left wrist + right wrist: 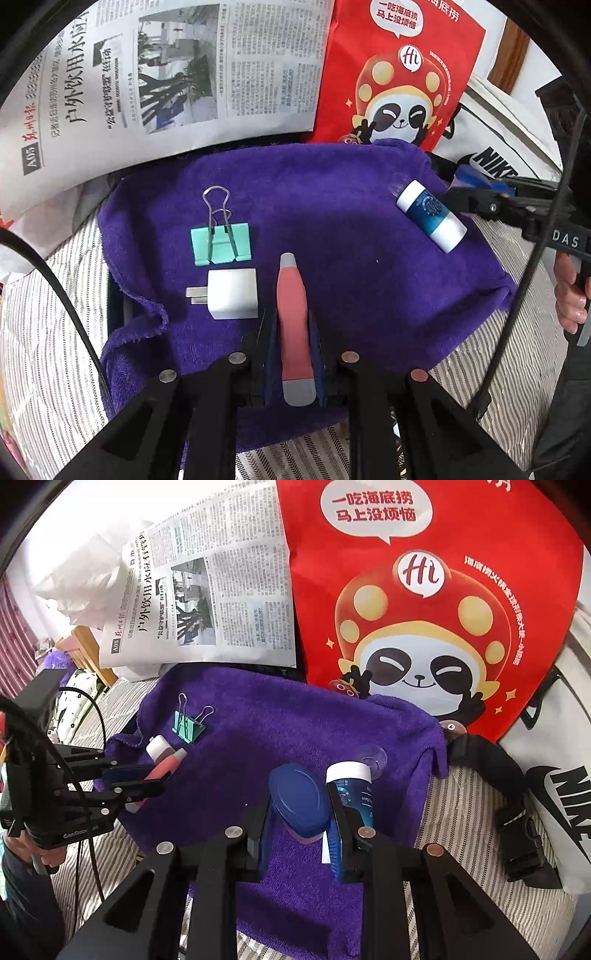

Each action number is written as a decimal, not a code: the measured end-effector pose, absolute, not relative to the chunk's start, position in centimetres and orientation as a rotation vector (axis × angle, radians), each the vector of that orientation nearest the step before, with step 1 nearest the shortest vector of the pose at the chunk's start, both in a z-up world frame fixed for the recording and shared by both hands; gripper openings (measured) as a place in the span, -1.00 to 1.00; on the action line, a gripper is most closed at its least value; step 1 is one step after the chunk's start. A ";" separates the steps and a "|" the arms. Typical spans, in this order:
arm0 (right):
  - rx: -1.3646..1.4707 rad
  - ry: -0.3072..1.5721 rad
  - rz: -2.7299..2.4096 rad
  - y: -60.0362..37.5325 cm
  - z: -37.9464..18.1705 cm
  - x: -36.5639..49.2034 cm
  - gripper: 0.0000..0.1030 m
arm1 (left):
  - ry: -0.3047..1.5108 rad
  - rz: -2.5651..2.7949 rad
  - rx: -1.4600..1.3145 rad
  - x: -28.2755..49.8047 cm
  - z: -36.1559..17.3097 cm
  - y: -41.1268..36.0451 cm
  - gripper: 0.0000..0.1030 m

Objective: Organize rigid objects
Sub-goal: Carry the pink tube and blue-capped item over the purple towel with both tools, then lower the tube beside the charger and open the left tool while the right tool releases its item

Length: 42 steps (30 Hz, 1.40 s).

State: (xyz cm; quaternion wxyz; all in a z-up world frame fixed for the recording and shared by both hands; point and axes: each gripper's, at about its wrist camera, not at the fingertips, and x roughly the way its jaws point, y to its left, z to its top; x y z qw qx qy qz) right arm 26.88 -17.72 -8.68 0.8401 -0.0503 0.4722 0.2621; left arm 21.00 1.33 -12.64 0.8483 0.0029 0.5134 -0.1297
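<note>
Left wrist view: the left hand-held gripper (293,354) is closed on a pink utility knife (293,332) low over the purple towel (351,295).
Rigid, light, smooth plastic, it is clamped mid-body, its long axis along the fingers, grey tip pointing away, just beside the white charger (232,293). The right hand-held gripper (301,823) pinches a blue oval case (299,801).
</note>
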 end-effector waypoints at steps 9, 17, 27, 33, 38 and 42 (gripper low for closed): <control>-0.116 1.008 0.559 -17.3 -9.2 26.8 -0.51 | 1.109 -0.239 0.039 21.1 -13.7 2.0 -0.68; -0.140 1.043 0.567 -16.6 -10.5 26.9 -0.51 | 1.110 -0.235 0.034 20.9 -13.9 2.6 -0.68; -0.132 1.077 0.569 -16.7 -11.5 27.2 -0.51 | 1.104 -0.228 0.023 20.7 -14.1 3.1 -0.66; -0.149 1.097 0.594 -16.0 -11.9 26.3 -0.51 | 1.104 -0.232 0.029 20.6 -14.1 3.1 -0.66; -0.177 1.086 0.576 -16.7 -11.2 24.8 -0.51 | 1.113 -0.241 0.023 20.5 -14.0 3.1 -0.62; -0.161 1.089 0.536 -18.4 -11.2 23.6 -0.51 | 1.122 -0.242 0.023 20.3 -13.9 3.1 -0.59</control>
